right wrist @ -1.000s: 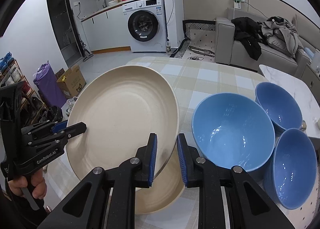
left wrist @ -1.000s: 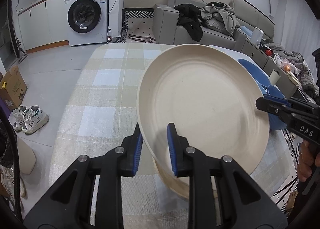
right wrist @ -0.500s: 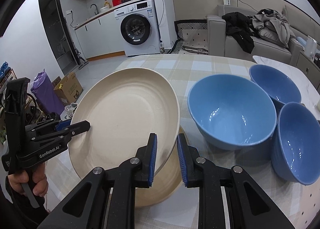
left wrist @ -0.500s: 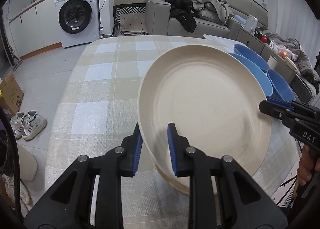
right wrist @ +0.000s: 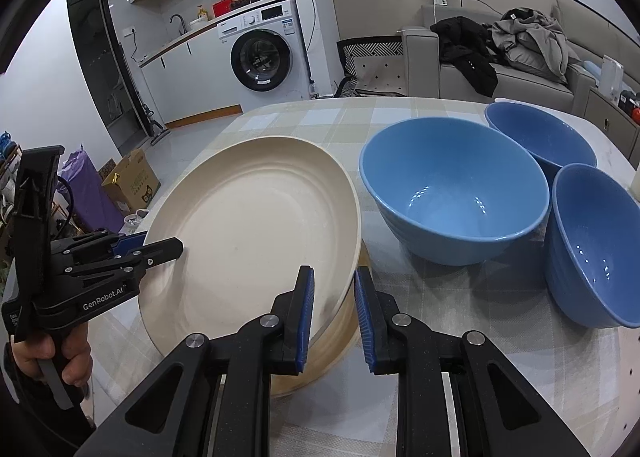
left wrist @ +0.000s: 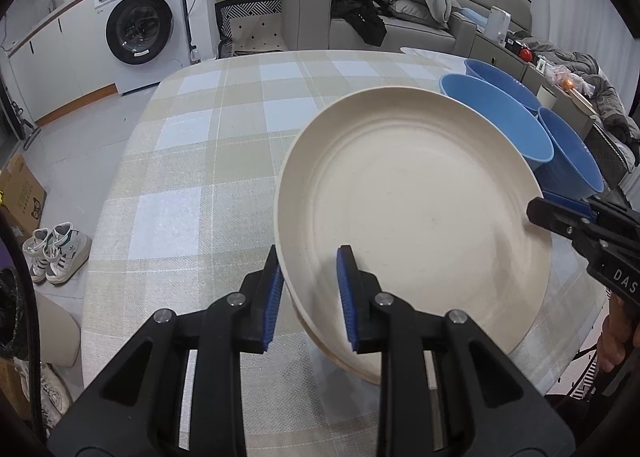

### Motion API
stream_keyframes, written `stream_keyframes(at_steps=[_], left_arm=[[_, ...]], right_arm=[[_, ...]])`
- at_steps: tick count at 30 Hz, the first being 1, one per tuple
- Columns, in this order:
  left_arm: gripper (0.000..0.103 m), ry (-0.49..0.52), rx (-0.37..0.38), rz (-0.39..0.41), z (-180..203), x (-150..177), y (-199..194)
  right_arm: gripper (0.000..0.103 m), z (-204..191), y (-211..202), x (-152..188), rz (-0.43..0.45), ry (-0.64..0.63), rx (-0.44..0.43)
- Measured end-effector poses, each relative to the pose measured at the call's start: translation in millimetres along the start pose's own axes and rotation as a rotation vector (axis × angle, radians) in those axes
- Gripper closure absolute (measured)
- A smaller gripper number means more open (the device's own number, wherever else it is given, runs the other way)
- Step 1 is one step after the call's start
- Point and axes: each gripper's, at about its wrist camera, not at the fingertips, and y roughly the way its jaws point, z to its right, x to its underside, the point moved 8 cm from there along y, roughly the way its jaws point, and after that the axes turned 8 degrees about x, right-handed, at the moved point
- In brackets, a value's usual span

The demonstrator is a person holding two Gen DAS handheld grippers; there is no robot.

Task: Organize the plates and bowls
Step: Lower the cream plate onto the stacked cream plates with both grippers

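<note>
1. Far left of the right wrist view: left gripper (right wrist: 176, 247) in a hand (right wrist: 52, 357), pinching the left rim of the cream plate (right wrist: 256, 241); jaws just eased slightly wider, rim between them, blue pads (left wrist: 276, 289) against it in the left wrist view.
2. Left of centre: plate tilted, lifted off the checked tablecloth (left wrist: 188, 177), directly over a 2nd cream plate (right wrist: 340, 341) lying on the cloth; contact between the 2 plates hard to judge, possibly touching at the near edge.
3. Centre: right gripper (right wrist: 332, 313) pinching the plate's right rim, blue pads close together around it.
4. Right: 3 blue bowls clustered upright on the cloth, large bowl (right wrist: 452, 197) just beside the plate, far bowl (right wrist: 540, 137) behind it, near bowl (right wrist: 592, 245) at the right edge, the 3 touching or nearly so.
</note>
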Motion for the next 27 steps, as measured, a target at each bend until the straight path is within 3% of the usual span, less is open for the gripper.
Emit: stream_keyframes(at_steps=[27], left_arm=[[0.08,0.057,-0.056,-0.047,-3.2,3.9,33.6]], right_arm=[[0.081,-4.0,22.9,14.2,-0.055,-0.024,-0.002]])
